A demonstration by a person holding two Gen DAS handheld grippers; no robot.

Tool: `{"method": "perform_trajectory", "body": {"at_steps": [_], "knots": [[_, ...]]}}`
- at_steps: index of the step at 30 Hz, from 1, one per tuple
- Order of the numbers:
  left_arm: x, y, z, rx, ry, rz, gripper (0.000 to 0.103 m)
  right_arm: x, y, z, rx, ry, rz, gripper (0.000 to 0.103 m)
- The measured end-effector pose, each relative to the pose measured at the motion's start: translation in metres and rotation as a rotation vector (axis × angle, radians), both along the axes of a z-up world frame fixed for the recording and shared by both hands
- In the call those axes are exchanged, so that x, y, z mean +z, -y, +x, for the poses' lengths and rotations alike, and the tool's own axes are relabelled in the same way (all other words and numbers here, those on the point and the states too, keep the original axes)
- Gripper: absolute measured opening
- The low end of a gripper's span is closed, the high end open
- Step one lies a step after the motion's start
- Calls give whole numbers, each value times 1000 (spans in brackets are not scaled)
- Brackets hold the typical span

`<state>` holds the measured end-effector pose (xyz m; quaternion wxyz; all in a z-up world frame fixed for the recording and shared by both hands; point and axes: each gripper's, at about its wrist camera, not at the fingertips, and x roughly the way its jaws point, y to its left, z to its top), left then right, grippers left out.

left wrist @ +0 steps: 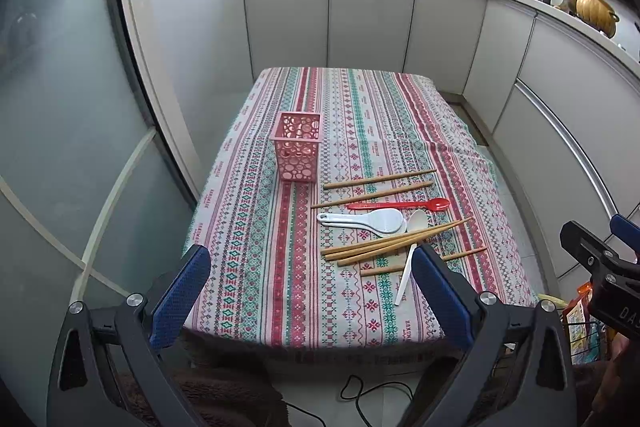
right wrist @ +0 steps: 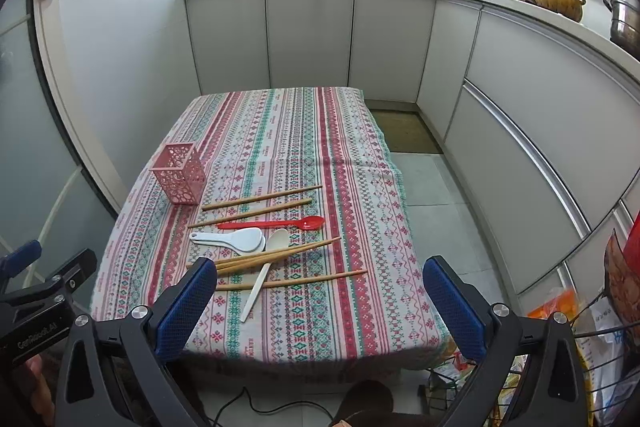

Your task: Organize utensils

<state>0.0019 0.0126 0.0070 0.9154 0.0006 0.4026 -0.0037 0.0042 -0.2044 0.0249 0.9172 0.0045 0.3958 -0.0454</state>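
A pink perforated holder point(left wrist: 297, 147) point(right wrist: 179, 173) stands upright and empty on the patterned tablecloth point(left wrist: 280, 267) point(right wrist: 304, 307). To its right lie several wooden chopsticks point(left wrist: 379, 179) point(right wrist: 262, 197), a red spoon point(left wrist: 400, 205) point(right wrist: 272, 224), a white rice paddle point(left wrist: 364, 221) point(right wrist: 230, 239) and a white spoon point(left wrist: 409, 259) point(right wrist: 262, 273). My left gripper point(left wrist: 312, 263) hovers open above the near table edge, nothing between its blue pads. My right gripper point(right wrist: 320, 277) is also open and empty, held over the near right part of the table.
White kitchen cabinets point(right wrist: 312, 35) run behind and along the right of the table. A frosted glass door point(left wrist: 60, 107) is on the left. A wire basket with bags point(right wrist: 580, 347) stands on the floor at the right. A black cable point(left wrist: 360, 391) lies below the table's front edge.
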Motion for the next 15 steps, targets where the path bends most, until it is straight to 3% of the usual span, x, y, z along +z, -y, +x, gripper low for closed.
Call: {"method": "perform_trajectory", "body": {"at_steps": [15], "knots": [[3,0,-2,2,7,2,102,-1,-2,0,1,-2,0,103]]}}
